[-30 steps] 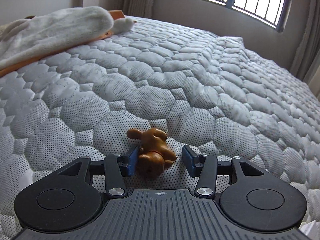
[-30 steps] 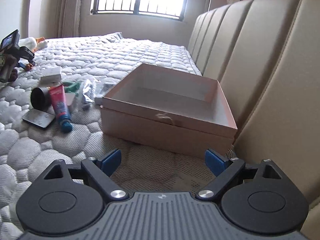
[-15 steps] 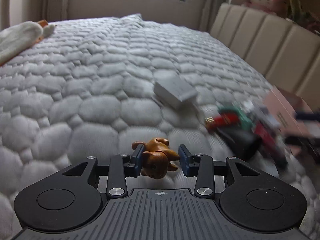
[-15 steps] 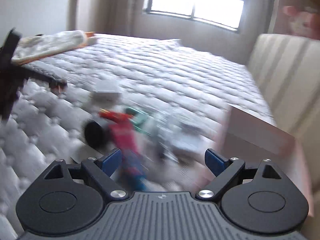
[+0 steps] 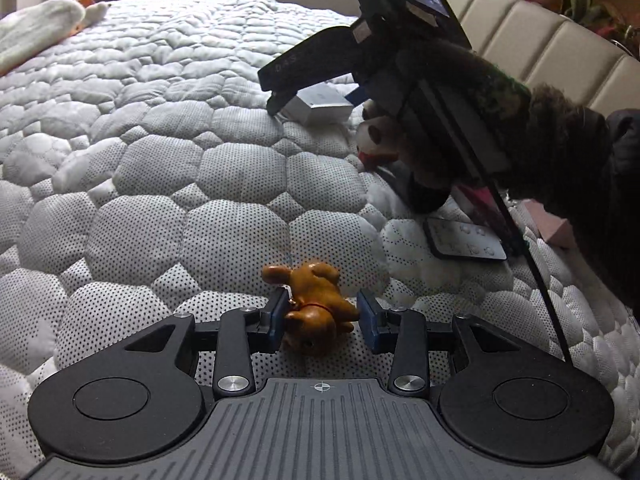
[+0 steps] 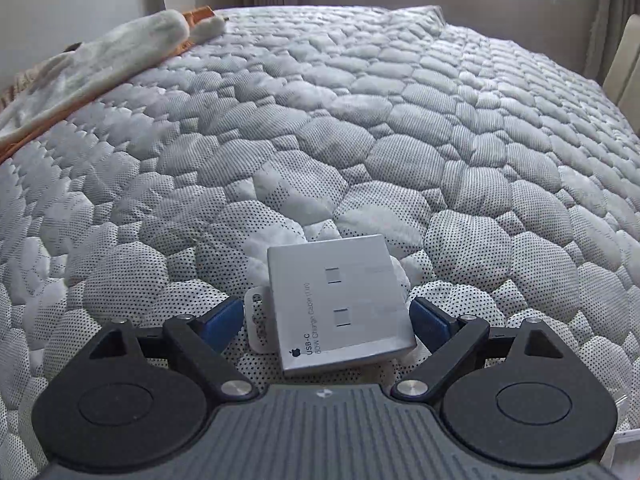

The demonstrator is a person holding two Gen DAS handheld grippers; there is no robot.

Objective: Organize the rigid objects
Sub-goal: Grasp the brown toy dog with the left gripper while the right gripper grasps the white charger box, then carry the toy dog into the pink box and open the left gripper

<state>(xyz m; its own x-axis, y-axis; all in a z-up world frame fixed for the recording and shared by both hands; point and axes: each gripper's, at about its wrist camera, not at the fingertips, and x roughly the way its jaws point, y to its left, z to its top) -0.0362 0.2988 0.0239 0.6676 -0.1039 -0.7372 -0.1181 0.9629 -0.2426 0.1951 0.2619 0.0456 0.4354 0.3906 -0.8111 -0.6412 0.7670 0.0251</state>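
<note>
My left gripper is shut on a small brown toy dog and holds it just above the quilted mattress. My right gripper is open, its blue pads on either side of a white USB-C cable box that lies flat on the mattress; the pads stand slightly apart from the box. In the left wrist view the right gripper reaches down over the same white box.
A dark remote, a black round object and a pink item lie right of the toy. A pink box corner shows at right. A white plush with orange lies far left. A padded headboard stands behind.
My left gripper closed on the toy dog and swung right with it. My right gripper swung left from the pink box and came down around the white cable box.
</note>
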